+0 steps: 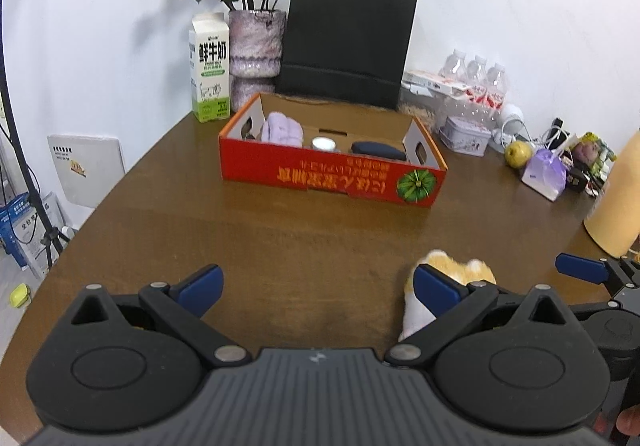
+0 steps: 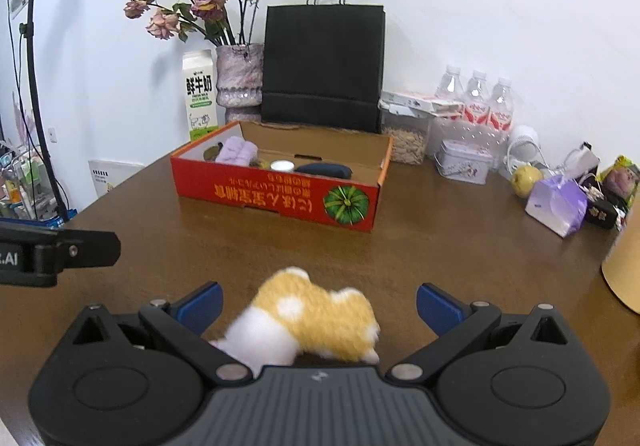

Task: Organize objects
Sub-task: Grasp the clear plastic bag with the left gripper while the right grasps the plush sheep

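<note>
Both grippers, left [image 1: 318, 288] and right [image 2: 319, 304], are spread wide, gripping nothing. The plush [image 2: 316, 320] lies on the table [image 2: 440, 254] between the right fingers, well short of the red box [image 2: 276, 192]

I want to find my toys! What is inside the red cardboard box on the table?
Inside the red cardboard box you can see a fluffy lilac cloth, a small round white lid and a dark oval case. The front wall hides the box floor and anything lying low.
</note>
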`<state>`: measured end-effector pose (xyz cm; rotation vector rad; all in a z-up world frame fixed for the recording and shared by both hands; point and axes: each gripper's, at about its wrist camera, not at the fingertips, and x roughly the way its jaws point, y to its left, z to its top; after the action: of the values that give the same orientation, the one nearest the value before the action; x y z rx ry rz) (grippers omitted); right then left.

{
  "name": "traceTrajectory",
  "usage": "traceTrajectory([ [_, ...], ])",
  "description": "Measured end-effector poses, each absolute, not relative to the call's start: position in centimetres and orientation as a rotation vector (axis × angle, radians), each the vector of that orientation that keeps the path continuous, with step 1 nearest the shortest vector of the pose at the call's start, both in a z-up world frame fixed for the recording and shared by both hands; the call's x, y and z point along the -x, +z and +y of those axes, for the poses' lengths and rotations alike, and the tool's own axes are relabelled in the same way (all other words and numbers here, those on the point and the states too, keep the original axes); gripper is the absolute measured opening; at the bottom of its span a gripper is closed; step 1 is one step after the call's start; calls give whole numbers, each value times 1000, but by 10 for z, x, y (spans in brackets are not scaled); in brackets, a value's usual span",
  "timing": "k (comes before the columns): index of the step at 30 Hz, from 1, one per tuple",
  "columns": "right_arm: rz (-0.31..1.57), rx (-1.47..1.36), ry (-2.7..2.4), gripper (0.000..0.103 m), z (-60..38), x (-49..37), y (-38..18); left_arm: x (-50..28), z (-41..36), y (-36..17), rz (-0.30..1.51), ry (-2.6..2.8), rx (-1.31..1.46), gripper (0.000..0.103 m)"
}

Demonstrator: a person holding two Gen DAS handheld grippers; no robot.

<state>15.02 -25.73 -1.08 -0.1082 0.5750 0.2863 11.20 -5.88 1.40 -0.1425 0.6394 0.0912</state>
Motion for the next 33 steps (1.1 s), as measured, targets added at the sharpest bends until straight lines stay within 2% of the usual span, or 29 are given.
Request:
traceTrajectory([
  [21, 654, 104, 224, 103, -287, -137, -54, -100, -77, -45, 792, 52, 173, 103],
  [29, 671, 107, 228, 103, -281, -140, -66, -105, -80, -63, 795, 46, 182, 103],
  [33, 678, 113, 228, 103, -277, -141, -70, -109, -78, -70, 796, 35, 200, 89],
])
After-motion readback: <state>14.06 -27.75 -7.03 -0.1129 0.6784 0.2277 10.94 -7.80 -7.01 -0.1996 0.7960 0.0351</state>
